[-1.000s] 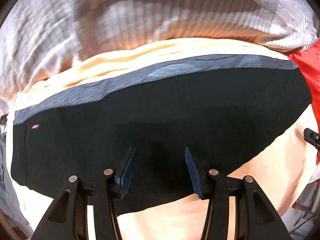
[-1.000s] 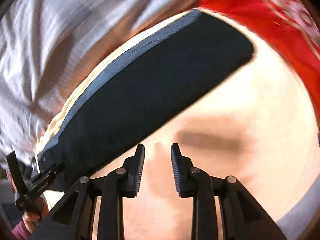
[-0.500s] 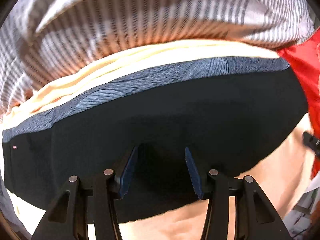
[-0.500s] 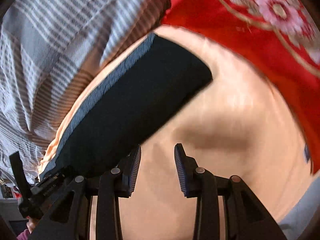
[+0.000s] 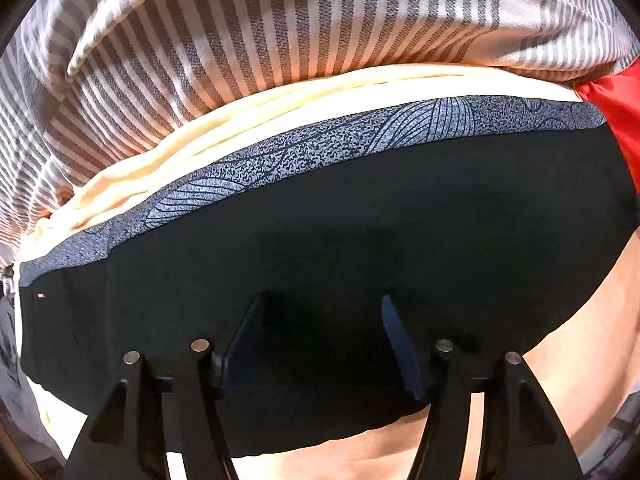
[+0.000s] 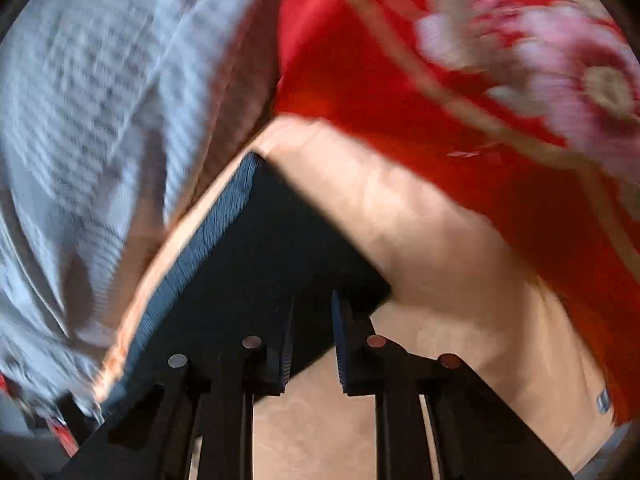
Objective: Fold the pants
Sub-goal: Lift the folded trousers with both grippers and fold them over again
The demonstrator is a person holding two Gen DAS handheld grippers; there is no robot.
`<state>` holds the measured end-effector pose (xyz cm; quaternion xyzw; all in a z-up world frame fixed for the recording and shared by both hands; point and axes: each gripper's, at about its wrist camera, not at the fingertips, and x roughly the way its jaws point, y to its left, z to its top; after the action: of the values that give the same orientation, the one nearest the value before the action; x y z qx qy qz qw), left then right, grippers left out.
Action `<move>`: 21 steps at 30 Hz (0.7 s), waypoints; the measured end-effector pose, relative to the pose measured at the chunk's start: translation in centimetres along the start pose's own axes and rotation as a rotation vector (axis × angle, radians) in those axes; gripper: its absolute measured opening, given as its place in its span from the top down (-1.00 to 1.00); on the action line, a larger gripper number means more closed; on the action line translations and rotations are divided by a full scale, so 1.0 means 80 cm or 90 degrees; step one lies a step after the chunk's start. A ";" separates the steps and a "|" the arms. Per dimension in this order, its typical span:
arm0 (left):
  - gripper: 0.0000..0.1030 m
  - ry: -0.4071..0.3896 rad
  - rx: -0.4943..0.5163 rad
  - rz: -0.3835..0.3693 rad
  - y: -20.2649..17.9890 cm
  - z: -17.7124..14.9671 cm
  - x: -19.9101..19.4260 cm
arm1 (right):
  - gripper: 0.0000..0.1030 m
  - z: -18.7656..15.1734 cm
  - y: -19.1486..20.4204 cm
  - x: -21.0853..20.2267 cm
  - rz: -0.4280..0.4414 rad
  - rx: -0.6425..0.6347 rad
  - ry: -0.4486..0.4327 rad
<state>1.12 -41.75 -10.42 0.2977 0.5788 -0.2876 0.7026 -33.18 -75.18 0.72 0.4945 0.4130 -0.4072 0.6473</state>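
The black pants [image 5: 360, 220] lie flat, folded into a broad slab, with a grey-blue patterned band [image 5: 320, 148] along the far edge. My left gripper [image 5: 320, 304] points straight down over the near part of the pants. Its jaws are opening, and nothing is pinched between its fingers. In the blurred right wrist view the pants [image 6: 260, 248] end in a corner near the frame's middle. My right gripper [image 6: 312, 300] hangs over that corner. Its jaws are closing, with black cloth behind the narrow gap, and I see no pad pressing on it.
The pants rest on a peach-cream sheet [image 5: 580, 320] [image 6: 440, 260]. A grey-and-white striped cloth [image 5: 280, 32] [image 6: 100, 100] is heaped beyond the far edge. A red cloth with a floral print [image 6: 440, 80] lies to the right, its edge showing as red cloth [image 5: 616, 112].
My left gripper's fingers have spread wider over the pants. My right gripper has swung from the bare sheet onto the pants' corner, and its fingers have drawn closer together.
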 end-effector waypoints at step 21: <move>-0.23 -0.038 -0.073 -0.019 -0.083 0.078 -0.060 | 0.11 -0.029 -0.026 -0.003 0.192 0.045 0.071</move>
<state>-0.65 -50.49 -5.34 0.2397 0.5776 -0.2731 0.7310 -35.53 -73.24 -0.06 0.5953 0.3546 -0.2917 0.6594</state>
